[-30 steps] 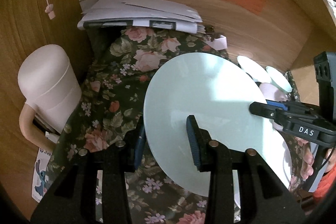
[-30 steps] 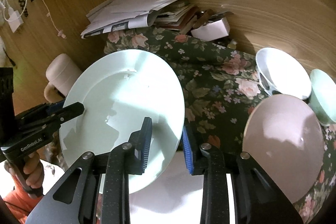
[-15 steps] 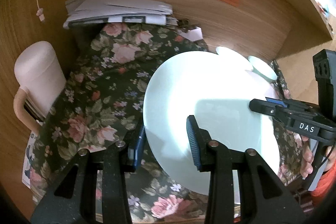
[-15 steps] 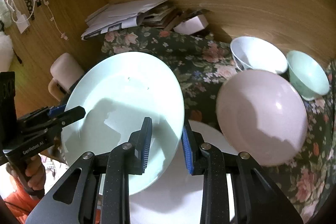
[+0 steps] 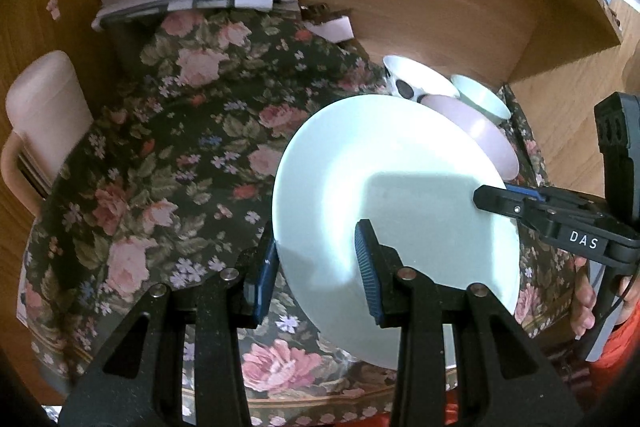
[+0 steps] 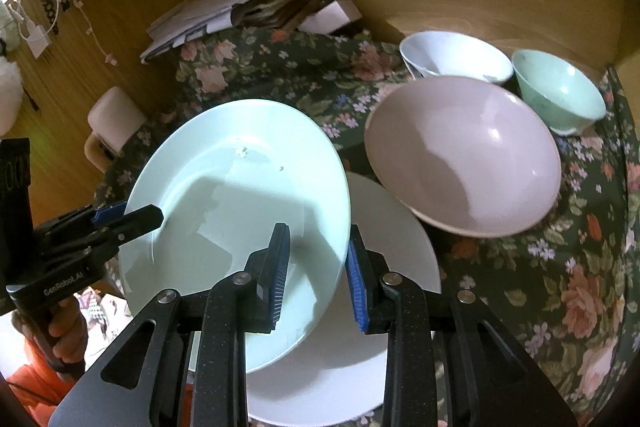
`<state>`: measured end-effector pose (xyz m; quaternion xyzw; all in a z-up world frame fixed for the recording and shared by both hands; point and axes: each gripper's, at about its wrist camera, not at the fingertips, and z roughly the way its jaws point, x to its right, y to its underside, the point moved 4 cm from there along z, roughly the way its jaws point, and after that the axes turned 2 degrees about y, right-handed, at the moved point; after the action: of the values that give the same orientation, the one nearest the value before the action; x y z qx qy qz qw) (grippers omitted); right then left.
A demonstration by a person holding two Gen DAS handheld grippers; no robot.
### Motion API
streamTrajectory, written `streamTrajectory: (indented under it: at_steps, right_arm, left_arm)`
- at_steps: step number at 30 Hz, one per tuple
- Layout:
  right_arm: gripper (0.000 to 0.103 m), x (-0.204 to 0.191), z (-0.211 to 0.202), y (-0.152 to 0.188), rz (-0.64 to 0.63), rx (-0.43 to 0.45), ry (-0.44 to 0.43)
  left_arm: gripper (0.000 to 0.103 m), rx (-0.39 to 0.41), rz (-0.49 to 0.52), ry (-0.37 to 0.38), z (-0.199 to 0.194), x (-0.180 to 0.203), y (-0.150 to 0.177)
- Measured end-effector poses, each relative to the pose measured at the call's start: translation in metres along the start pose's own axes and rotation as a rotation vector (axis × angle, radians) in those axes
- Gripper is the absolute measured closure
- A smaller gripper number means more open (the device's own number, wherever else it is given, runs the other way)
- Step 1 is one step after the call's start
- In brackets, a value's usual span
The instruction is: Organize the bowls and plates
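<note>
Pale green plate point(image 6: 240, 195) is held tilted above the white plate point(image 6: 384, 267), left hand-held gripper point(image 5: 316, 267) and right hand-held gripper point(image 6: 316, 267) each clamped on opposite rims. Lower level, centre over the white plate, release both together. Keep clear of pink bowl point(image 6: 464, 155) beyond; white bowl point(image 6: 456, 57) and green bowl point(image 6: 560, 95) sit further back on the floral surface point(image 6: 560, 267).

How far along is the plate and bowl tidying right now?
Early. Nothing looks stacked yet: the pink bowl, white bowl and green bowl stand separately on the cloth. In hand: the mint plate, tilted, gripped at opposite rims by the left tool and right tool, above the white plate. Left: set it down and nest the bowls.
</note>
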<state>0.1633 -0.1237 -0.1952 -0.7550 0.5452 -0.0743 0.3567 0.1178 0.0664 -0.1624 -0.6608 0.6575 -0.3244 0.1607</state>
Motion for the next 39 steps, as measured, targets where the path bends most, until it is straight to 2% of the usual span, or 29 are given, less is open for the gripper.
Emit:
streamTrajectory:
  at_steps: [11, 23, 29, 39]
  right_arm:
    - [0.078, 0.014, 0.008, 0.017, 0.032, -0.046, 0.008]
    - [0.078, 0.03, 0.007, 0.027, 0.083, -0.062, 0.019]
    - [0.077, 0.032, 0.002, 0.028, 0.084, -0.056, 0.023]
    - [0.077, 0.034, -0.003, 0.034, 0.093, -0.041, 0.011]
  left_arm:
    - [0.066, -0.064, -0.003, 0.012, 0.021, 0.006, 0.017]
    - [0.066, -0.102, 0.015, 0.03, 0.04, 0.018, 0.021]
    - [0.066, -0.122, 0.021, 0.042, 0.046, 0.021, 0.023]
    - [0.065, -0.12, 0.048, 0.018, 0.047, 0.027, 0.025]
